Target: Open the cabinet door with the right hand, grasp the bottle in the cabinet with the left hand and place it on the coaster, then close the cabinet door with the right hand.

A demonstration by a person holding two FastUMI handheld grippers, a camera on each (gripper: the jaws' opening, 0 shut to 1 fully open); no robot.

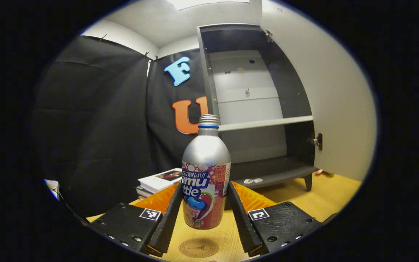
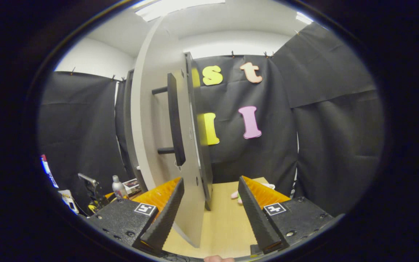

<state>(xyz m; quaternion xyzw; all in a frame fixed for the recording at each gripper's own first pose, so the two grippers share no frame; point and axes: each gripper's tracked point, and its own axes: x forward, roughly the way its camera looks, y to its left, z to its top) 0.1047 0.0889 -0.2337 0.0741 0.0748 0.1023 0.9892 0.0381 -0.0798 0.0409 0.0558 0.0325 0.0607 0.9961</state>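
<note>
Bottle (image 1: 206, 174): one, silver metal with a screw cap and a blue neck ring, upright between the fingers of the left tongs (image 1: 205, 213), which press its printed label on both sides; it hangs just above one round coaster (image 1: 198, 247) on the wooden surface (image 1: 335, 198). The label's writing is partly covered. Behind stands one cabinet (image 1: 267, 123) with one shelf, its door (image 2: 158, 145) swung wide. The right tongs (image 2: 209, 213) are spread apart with the door's edge between the fingers, holding nothing. A stack of books (image 1: 160, 181) lies near.

Bottle (image 1: 205, 182) label partly hidden behind claw fingers (image 1: 167, 218); cabinet door (image 2: 166, 145) bottom edge cut off.
</note>
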